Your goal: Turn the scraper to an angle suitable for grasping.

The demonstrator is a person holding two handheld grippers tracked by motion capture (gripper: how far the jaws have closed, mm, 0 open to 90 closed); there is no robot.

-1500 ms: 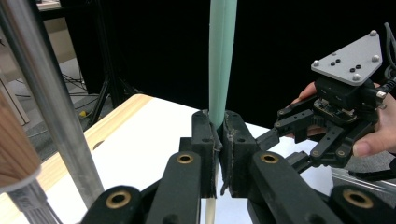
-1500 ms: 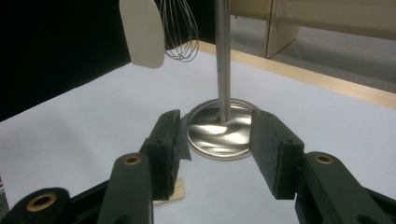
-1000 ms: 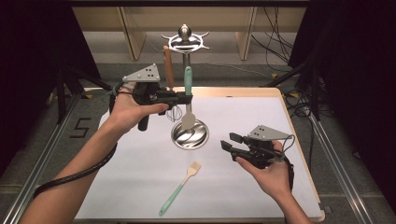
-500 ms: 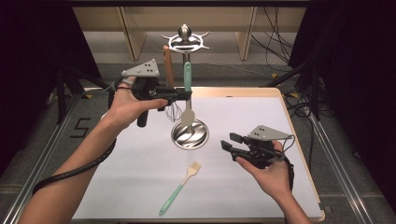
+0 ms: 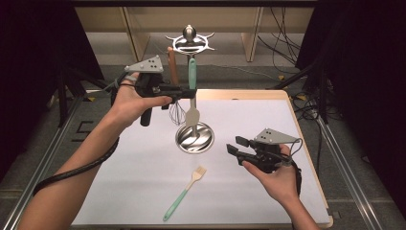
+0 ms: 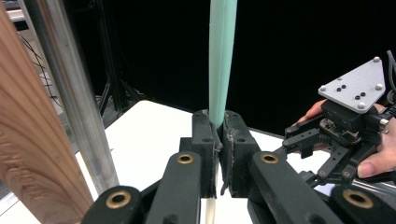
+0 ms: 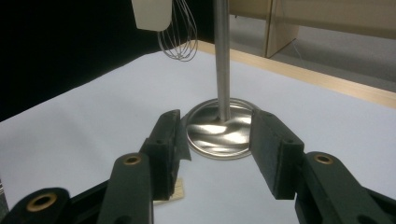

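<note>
The left gripper is clamped on the teal handle of the spatula, which hangs from the hook rack at the far edge of the table. In the left gripper view the handle rises straight up out of the pinched jaws. The spatula's long axis is upright: handle up toward the rack's hooks, pale blade pointing down, just above the rack's round steel base. Beside it hang a whisk and a wooden handle; whether the blade touches the whisk is hard to tell from above.

The right gripper hovers over the white table, well apart from the spatula, its jaws spread with nothing between them; in the right gripper view they frame the base and the pole.

A teal-handled brush lies on the table nearer the person, bristles pointing toward the base.

No writing or label can be read on any of these things.
</note>
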